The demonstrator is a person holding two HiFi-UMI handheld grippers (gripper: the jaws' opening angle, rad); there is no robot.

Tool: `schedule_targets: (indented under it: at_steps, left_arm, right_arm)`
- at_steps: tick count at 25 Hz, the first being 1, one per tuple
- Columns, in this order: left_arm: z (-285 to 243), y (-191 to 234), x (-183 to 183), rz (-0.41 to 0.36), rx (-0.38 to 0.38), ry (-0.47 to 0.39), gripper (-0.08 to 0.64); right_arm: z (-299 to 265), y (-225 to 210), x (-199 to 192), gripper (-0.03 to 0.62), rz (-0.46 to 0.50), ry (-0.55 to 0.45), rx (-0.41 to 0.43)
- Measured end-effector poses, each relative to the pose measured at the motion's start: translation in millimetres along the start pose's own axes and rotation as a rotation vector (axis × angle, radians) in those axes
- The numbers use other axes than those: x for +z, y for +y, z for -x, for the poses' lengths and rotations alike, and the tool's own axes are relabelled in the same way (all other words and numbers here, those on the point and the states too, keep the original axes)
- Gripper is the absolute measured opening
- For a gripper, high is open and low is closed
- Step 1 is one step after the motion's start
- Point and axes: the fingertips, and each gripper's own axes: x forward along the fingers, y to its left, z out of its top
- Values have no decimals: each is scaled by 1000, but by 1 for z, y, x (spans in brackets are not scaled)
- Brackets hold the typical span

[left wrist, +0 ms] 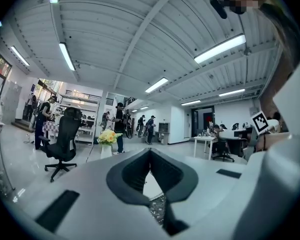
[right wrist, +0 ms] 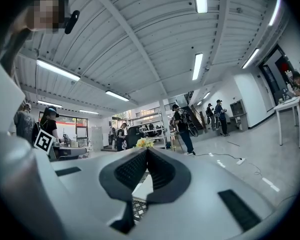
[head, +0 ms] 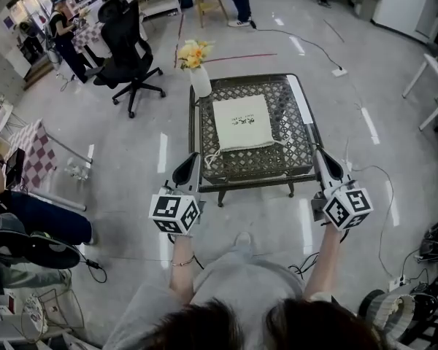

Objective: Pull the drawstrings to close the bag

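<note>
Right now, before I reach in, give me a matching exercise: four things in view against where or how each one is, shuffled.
1 bag
2 vase
3 office chair
4 left gripper

A on the floor, left of the table
B shut and empty, by the table's near left corner
C lying flat mid-table
D on the table's far left corner

Pairs: 1-C, 2-D, 3-A, 4-B.

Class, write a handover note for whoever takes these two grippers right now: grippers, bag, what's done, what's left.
Left gripper: shut, empty, by the table's near left corner.
Right gripper: shut, empty, by the near right corner.
Bag: flat mid-table, drawstrings loose at its near edge.
Done: nothing; strings untouched.
Left: probably grip a string on each side and pull apart.
</note>
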Motion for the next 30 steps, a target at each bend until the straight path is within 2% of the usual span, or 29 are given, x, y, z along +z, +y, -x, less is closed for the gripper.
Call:
schedule_targets:
  at_steps: [11, 15, 30]
  left_arm:
    - [-51, 16, -1, 7, -65, 14, 25]
    - [-62, 25, -4, 16, -66, 26, 25]
    - [-69, 40, -29, 16, -77, 82, 25]
  right_arm:
    - [-27, -23, 0, 23, -27, 8, -54]
    - [-36, -22, 0, 22, -21, 15, -66]
    - [-52, -19, -30, 23, -58, 59, -96]
